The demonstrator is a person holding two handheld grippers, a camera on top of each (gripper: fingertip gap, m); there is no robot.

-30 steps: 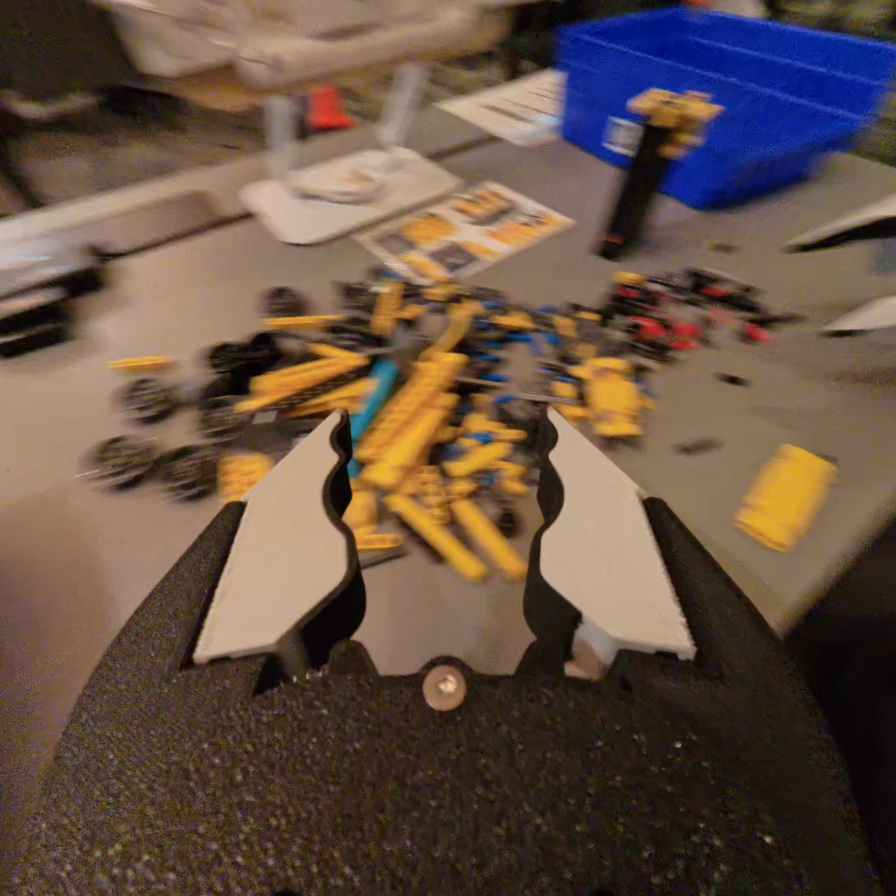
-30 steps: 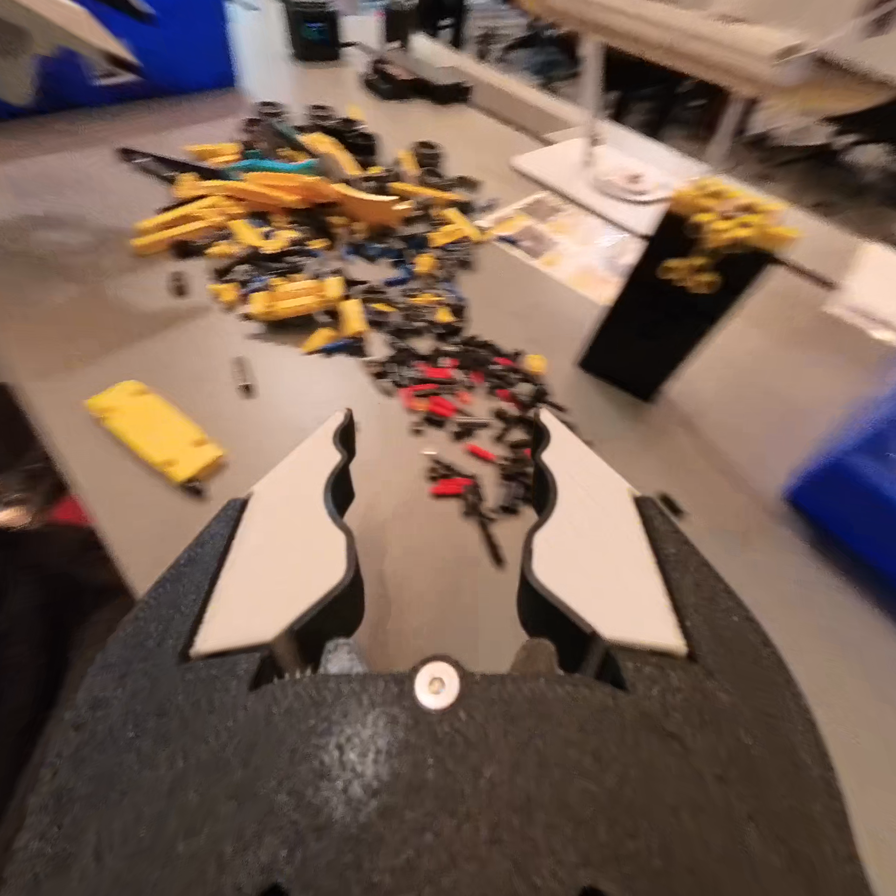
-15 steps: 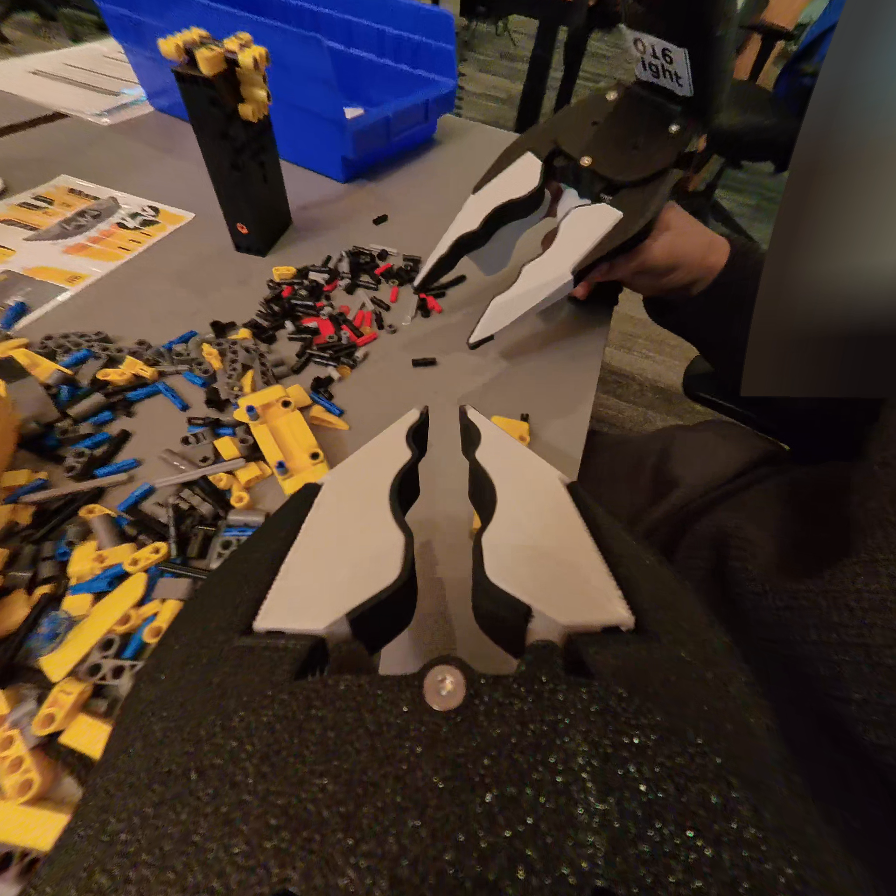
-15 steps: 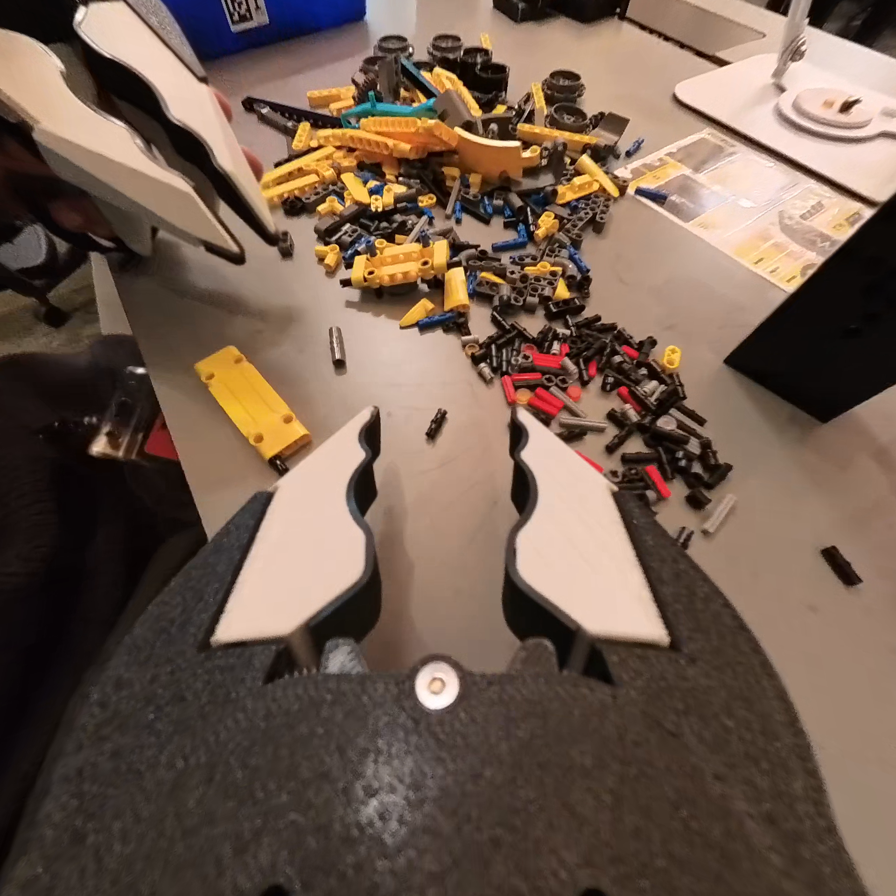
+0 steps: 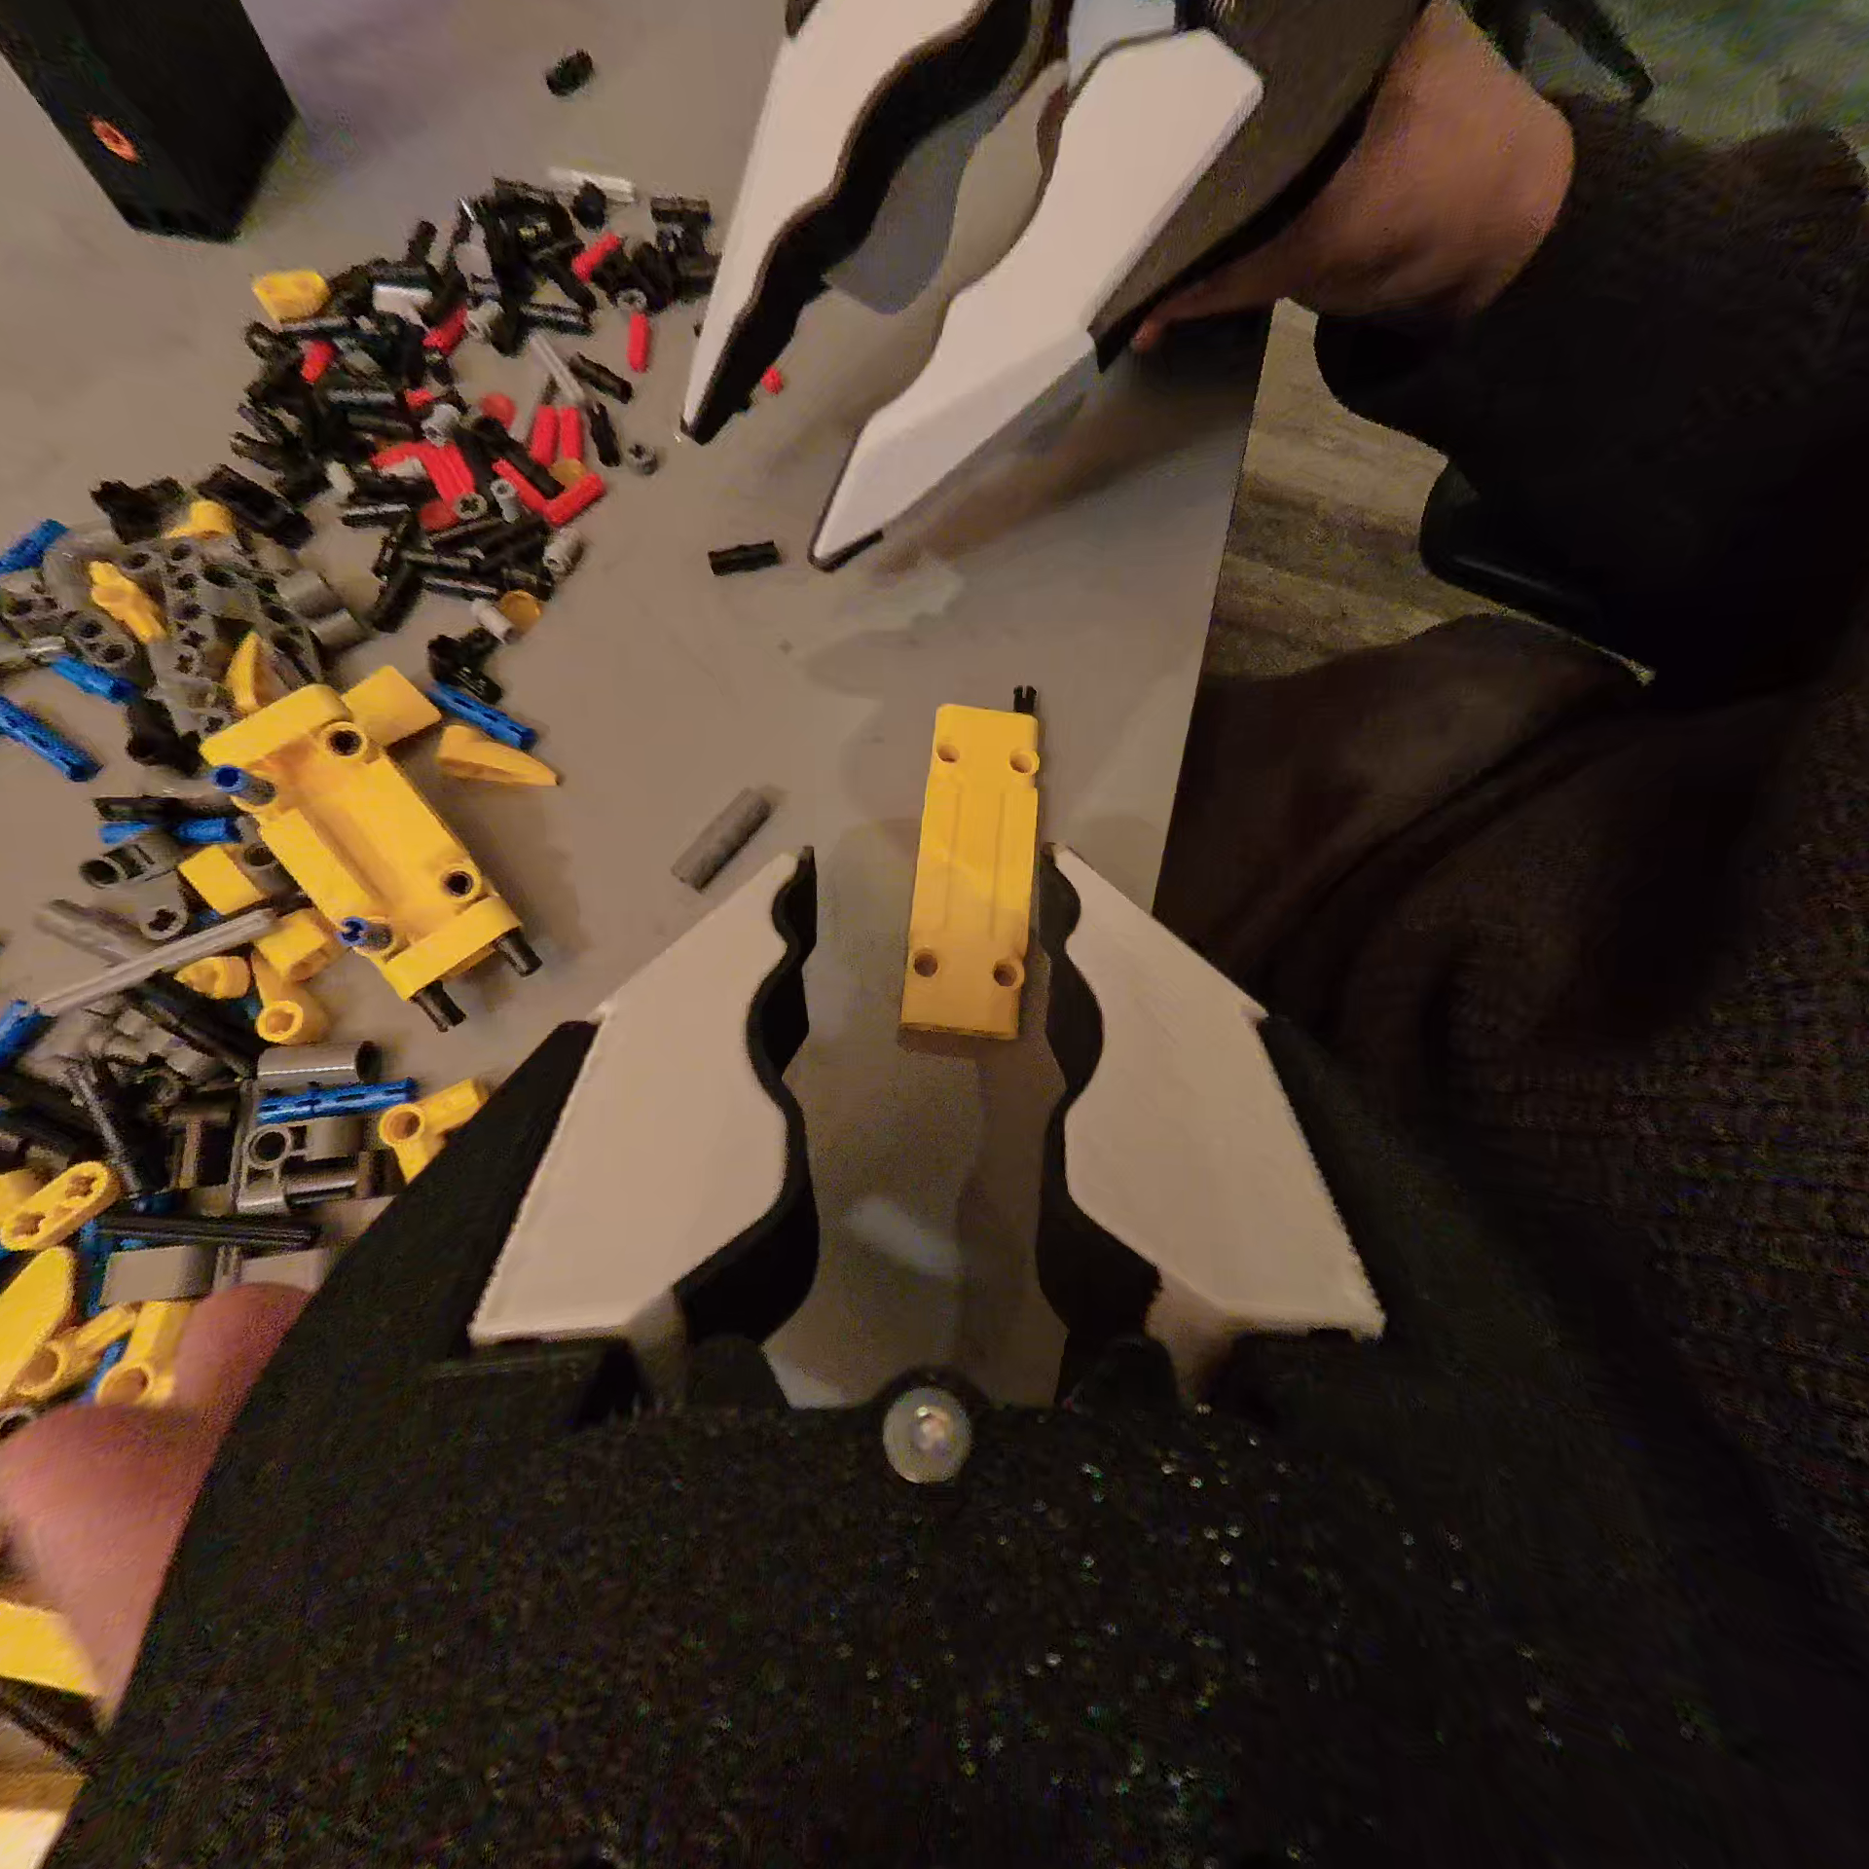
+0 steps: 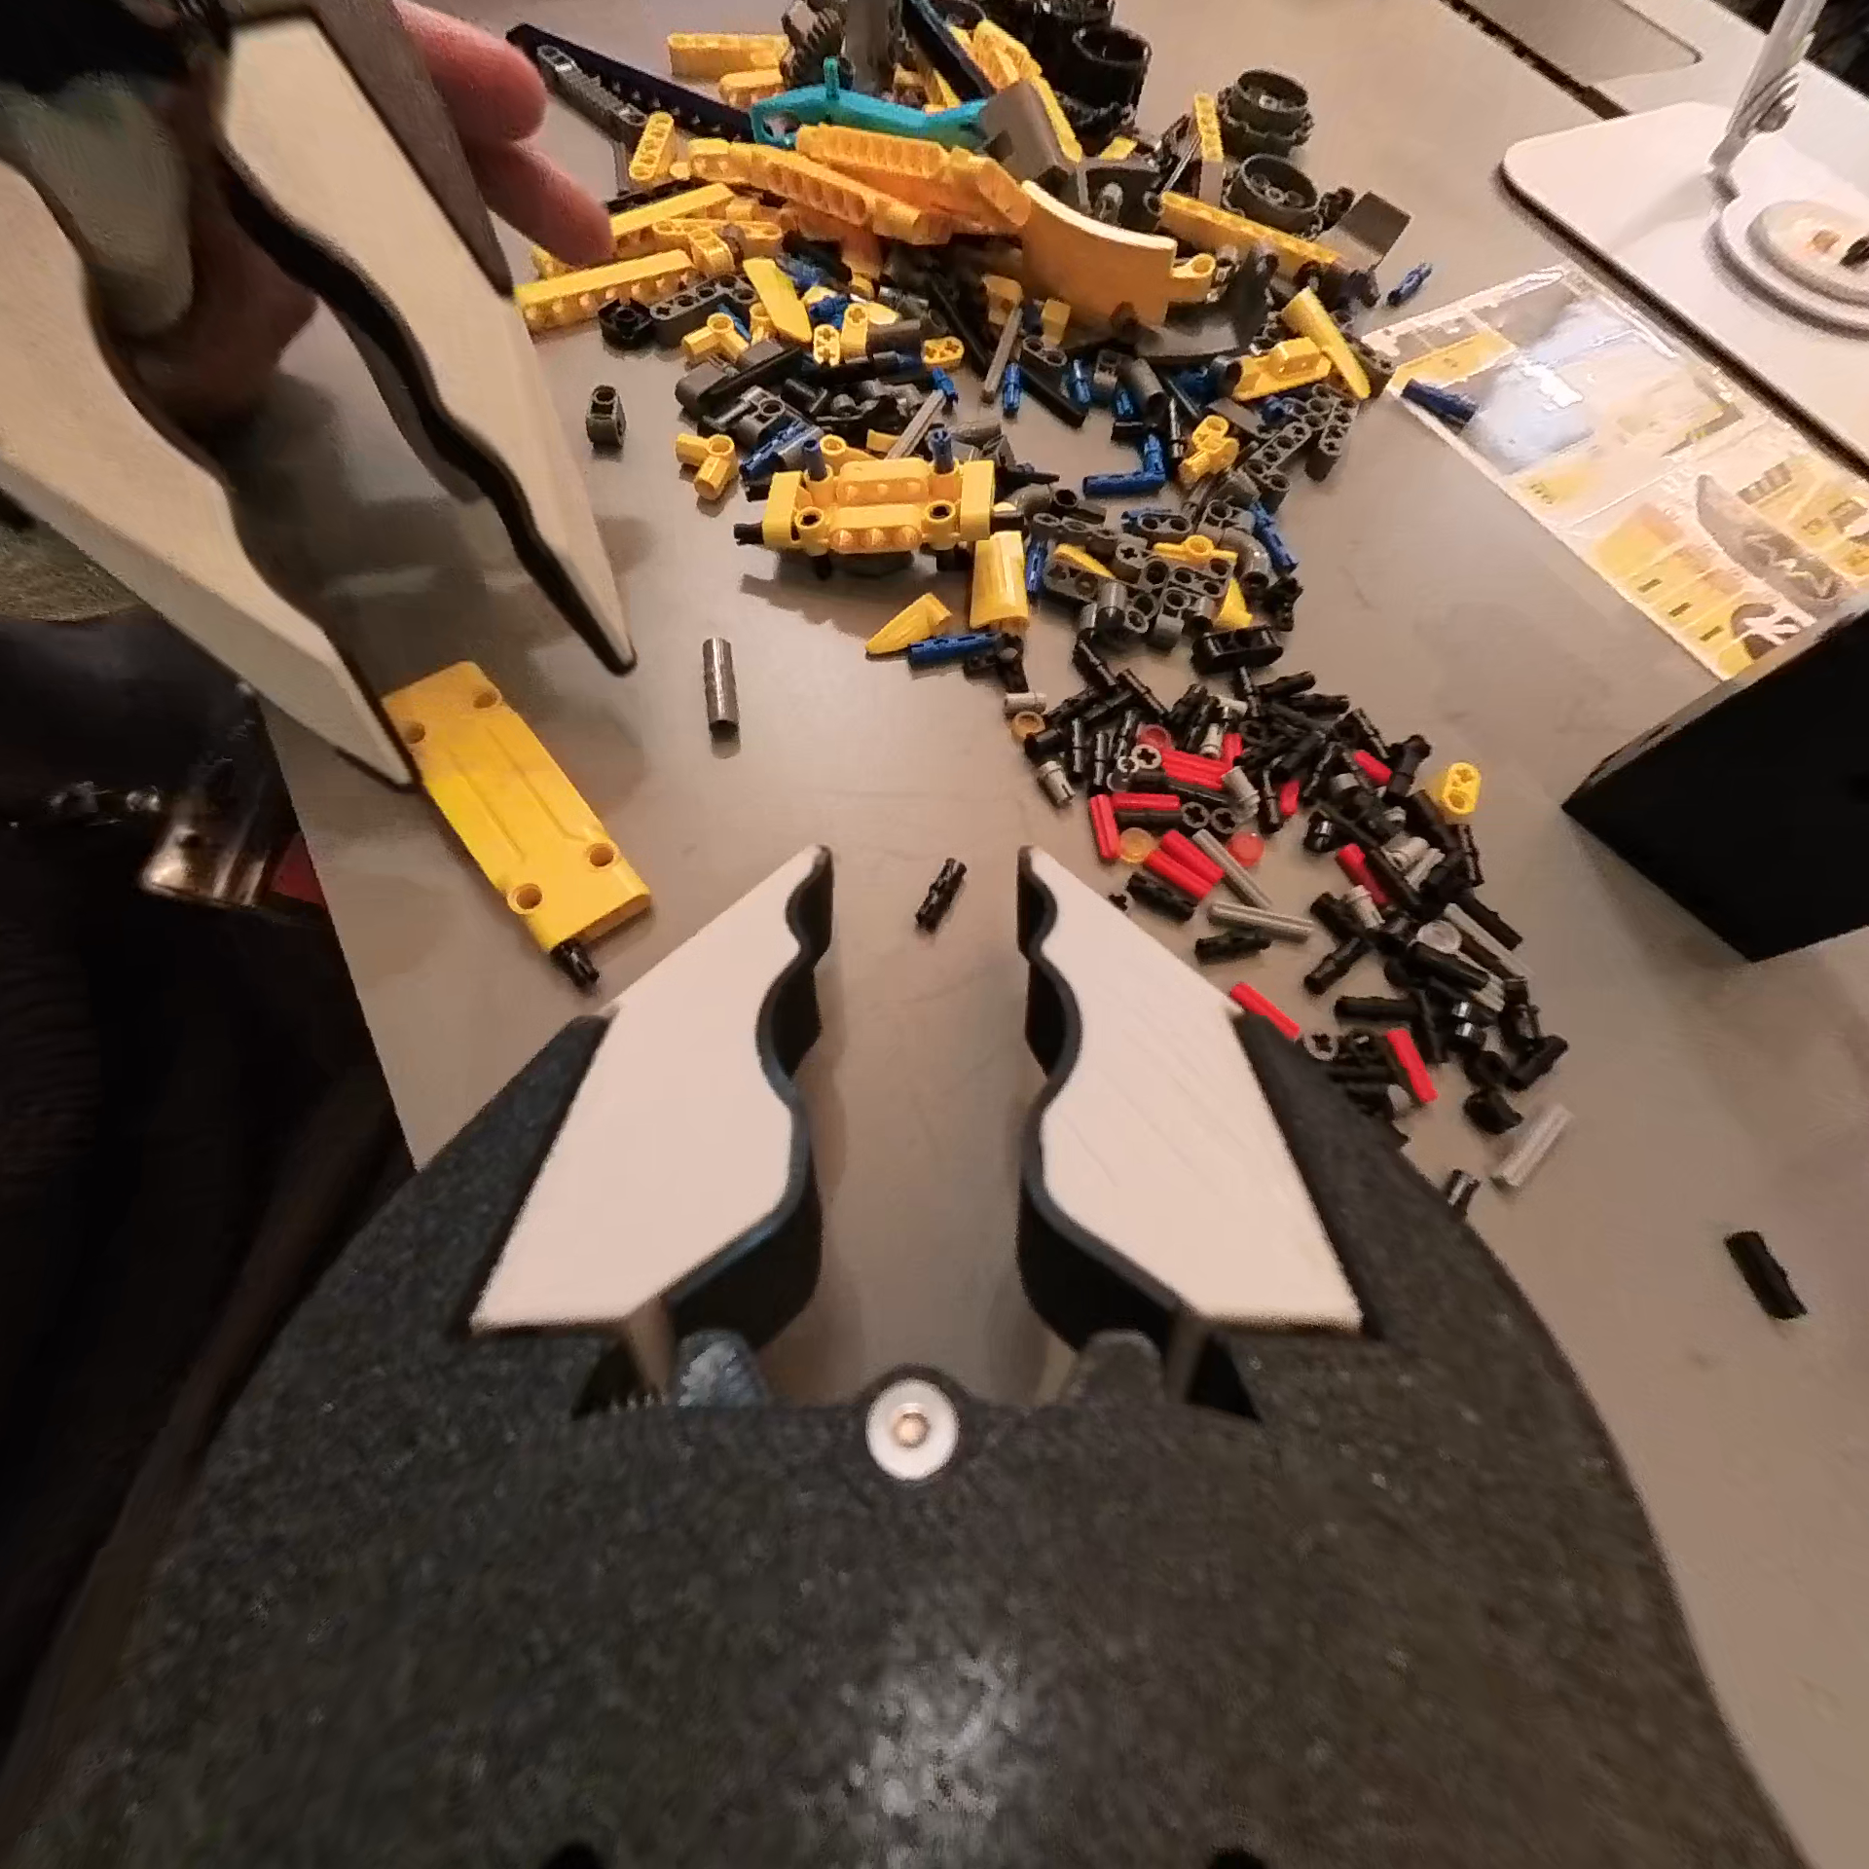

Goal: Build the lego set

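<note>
My left gripper (image 5: 925, 860) stands open over the near edge of the grey table (image 5: 708, 688), holding nothing. One flat yellow panel (image 5: 973, 880) lies between its two fingertips, closer to the right-hand one; I cannot tell whether that finger touches it. The panel has four holes, two at each end, and one small black pin (image 5: 1025, 696) sticks out of its far end. Just left of the panel lies one short grey tube (image 5: 720, 837).

My right gripper (image 6: 925, 865) is open too and empty. One small black pin (image 6: 940, 892) lies on the table just beyond the gap between its two fingertips, apart from both. In the right wrist view the left gripper (image 6: 506, 718) comes down from the upper left, one tip over the yellow panel (image 6: 516, 799).

Farther out, to the right in the right wrist view, is one heap of small pins (image 6: 1315, 860), mostly black with some red and a few grey; too many to count. Beyond it sits one yellow block assembly (image 6: 878, 511), then a larger pile of yellow beams (image 6: 890, 182) with one teal piece (image 6: 860, 111) and several black wheels. One black box (image 6: 1740, 809) stands at the right edge, with one printed sheet (image 6: 1638, 455) behind it.
</note>
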